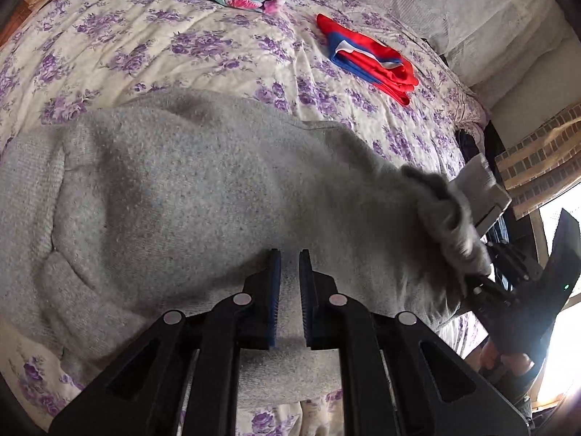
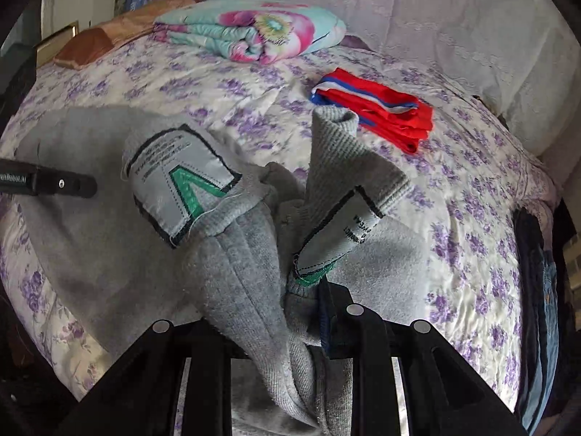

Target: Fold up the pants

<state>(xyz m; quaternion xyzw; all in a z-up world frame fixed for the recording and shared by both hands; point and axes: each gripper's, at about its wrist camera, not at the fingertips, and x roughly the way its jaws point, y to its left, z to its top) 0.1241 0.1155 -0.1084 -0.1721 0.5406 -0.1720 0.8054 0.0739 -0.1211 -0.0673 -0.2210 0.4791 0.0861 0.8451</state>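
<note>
Grey fleece pants [image 1: 189, 189] lie spread on the flowered bedspread [image 1: 145, 47]. My left gripper [image 1: 289, 265] is shut on a ribbed cuff of the pants, with grey cloth between its blue pads. My right gripper [image 2: 290, 301] is shut on a bunched part of the pants [image 2: 236, 276], which carries grey patches with a green V [image 2: 181, 181]; its left finger is hidden by cloth. The right gripper also shows at the right of the left wrist view [image 1: 483, 283], gripping lifted cloth. The left gripper's body shows at the left of the right wrist view [image 2: 54, 183].
Folded red, white and blue shorts [image 1: 370, 58] lie further back on the bed, also in the right wrist view [image 2: 377, 105]. A folded flowered quilt [image 2: 254, 29] and a brown pillow [image 2: 94, 47] sit at the head. Dark clothes [image 2: 537, 290] hang off the right edge.
</note>
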